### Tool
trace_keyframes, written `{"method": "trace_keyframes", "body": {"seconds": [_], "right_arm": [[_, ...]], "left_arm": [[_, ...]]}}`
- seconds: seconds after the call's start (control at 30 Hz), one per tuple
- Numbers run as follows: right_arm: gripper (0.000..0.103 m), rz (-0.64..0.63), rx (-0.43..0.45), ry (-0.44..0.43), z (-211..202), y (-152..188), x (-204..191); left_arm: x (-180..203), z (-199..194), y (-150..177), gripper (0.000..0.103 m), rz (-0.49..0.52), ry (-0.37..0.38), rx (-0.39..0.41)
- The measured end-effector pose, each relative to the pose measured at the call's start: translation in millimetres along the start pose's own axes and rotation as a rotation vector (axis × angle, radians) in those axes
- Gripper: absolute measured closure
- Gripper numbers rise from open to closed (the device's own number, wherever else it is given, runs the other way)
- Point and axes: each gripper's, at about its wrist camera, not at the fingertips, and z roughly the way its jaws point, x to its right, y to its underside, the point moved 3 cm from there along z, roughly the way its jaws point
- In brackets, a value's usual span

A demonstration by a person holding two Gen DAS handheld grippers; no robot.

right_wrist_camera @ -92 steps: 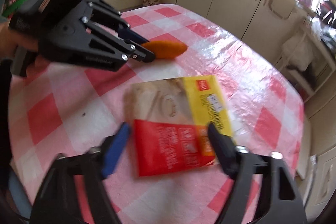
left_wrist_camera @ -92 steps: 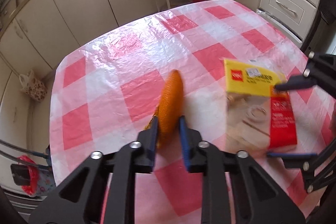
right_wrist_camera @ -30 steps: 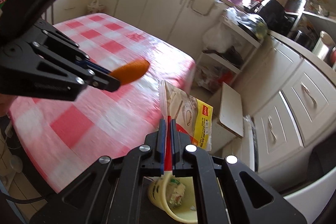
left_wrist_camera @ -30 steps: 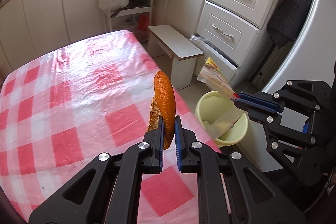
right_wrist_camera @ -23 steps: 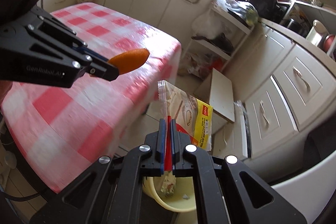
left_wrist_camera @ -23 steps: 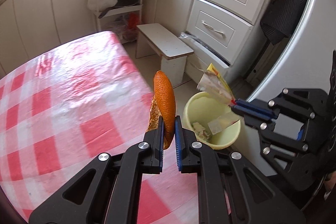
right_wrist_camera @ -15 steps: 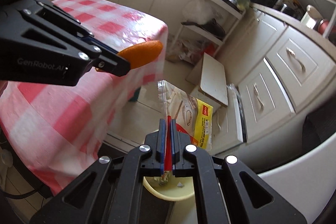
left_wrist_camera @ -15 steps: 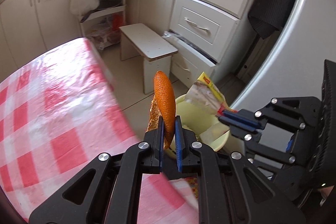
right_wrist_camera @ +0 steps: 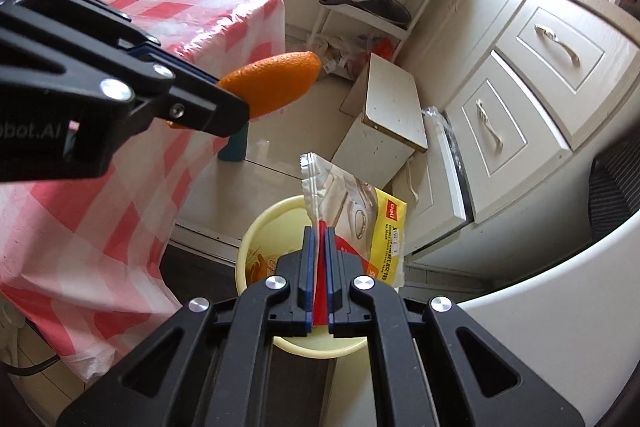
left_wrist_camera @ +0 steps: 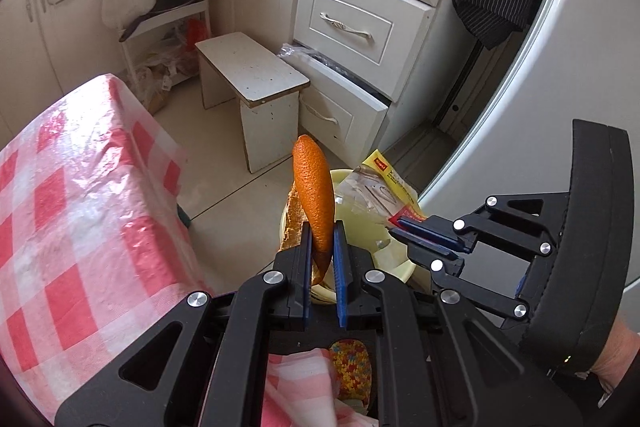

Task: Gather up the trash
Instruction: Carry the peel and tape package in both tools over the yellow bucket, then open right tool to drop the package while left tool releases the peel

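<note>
bin (right_wrist_camera: 256,227) contents mostly hidden by wrapper (right_wrist_camera: 360,215) | peel (left_wrist_camera: 314,195) base hidden between pads | wrapper print too small to read

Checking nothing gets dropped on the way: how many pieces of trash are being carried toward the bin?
2. An orange peel in the left gripper; a yellow-and-red wrapper in the right gripper, above the yellow bin.

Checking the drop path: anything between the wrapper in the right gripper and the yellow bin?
Nothing visible. The wrapper, pinched in the right gripper, hangs over the open yellow bin; the orange peel is off to one side.
</note>
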Motion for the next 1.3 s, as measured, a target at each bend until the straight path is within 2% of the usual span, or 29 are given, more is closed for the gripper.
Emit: {"method": "trace_keyframes", "body": {"seconds": [0.4,1.0,1.03,1.07,1.13,1.3], "right_arm": [[0.098,0.077,-0.047,-0.006,21.5,13.9,25.6],[0.094,0.117,-0.074,-0.012,36.8,23.7,41.3],[0.09,0.119,-0.077,-0.01,37.4,24.3,41.5],[0.08,0.12,-0.08,-0.006,38.1,24.7,41.9],[0.068,0.125,-0.073,-0.005,37.4,24.8,42.3],[0.067,0.125,-0.071,-0.002,36.1,25.2,42.4]], "left_arm": [[11.4,27.2,-5.1,0.093,0.02,0.014,-0.036],[25.4,57.2,-4.4,0.093,0.032,0.032,-0.077],[25.7,58.0,-4.0,0.093,0.033,0.033,-0.079],[26.2,59.1,-3.8,0.093,0.033,0.033,-0.08],[27.2,60.4,-3.5,0.093,0.033,0.034,-0.081],[28.6,61.7,-3.6,0.093,0.034,0.035,-0.083]]}}
